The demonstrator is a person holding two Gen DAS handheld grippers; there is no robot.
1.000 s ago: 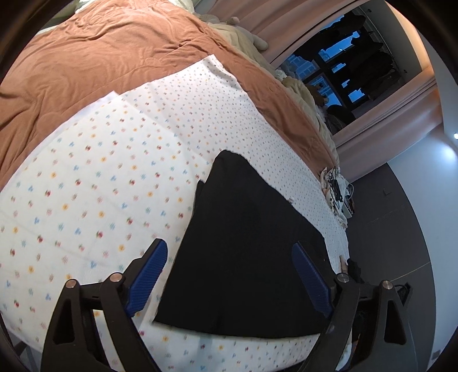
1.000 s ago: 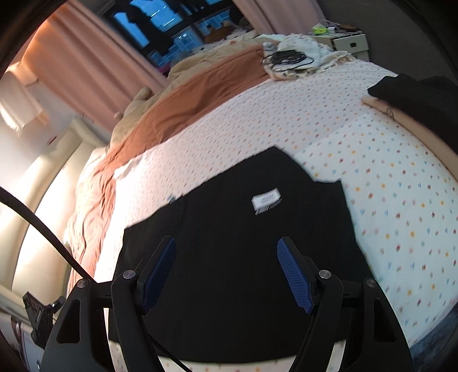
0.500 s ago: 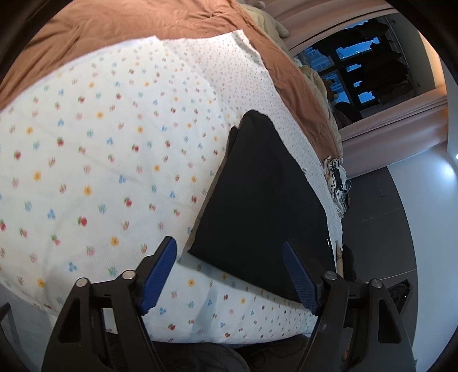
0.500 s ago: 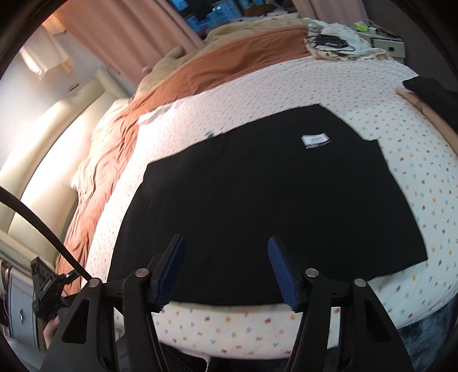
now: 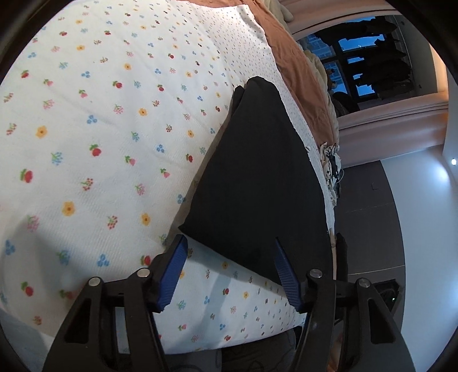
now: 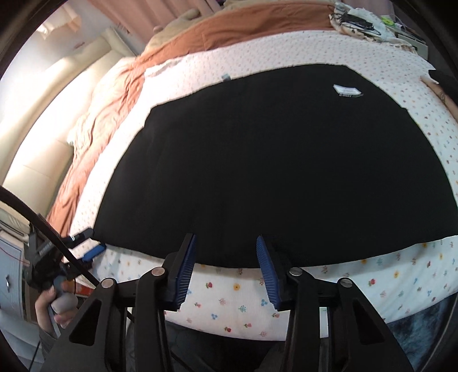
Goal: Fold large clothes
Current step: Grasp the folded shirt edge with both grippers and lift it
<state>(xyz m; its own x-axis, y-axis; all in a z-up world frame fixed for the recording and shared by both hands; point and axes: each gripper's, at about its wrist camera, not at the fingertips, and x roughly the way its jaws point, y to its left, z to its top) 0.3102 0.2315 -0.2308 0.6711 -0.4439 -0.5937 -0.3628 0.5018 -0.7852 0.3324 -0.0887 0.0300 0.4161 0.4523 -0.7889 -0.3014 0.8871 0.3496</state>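
A large black garment (image 6: 272, 157) lies flat on the flowered bed sheet (image 6: 234, 300), with a white label (image 6: 347, 91) near its far edge. My right gripper (image 6: 224, 237) hovers low over the middle of the garment's near hem. Its jaws are closing with the hem between them, and the pads are clear of the cloth. My left gripper (image 5: 229, 243) is at the near left corner of the garment (image 5: 257, 177). Its jaws are closing too, with the cloth's edge between them and untouched. In the right wrist view, the left gripper (image 6: 86, 246) shows at that corner, held by a hand (image 6: 54, 303).
A brown blanket (image 6: 229, 31) covers the far side of the bed. A pile of cables and cloth (image 6: 360, 20) sits at the far right corner, and another dark garment (image 6: 443, 77) lies at the right edge. The bed's near edge (image 5: 229, 329) drops off just below both grippers.
Both grippers have come down and nearer to the garment's near edge, and their jaws have narrowed. The right gripper has also shifted sideways along the hem.
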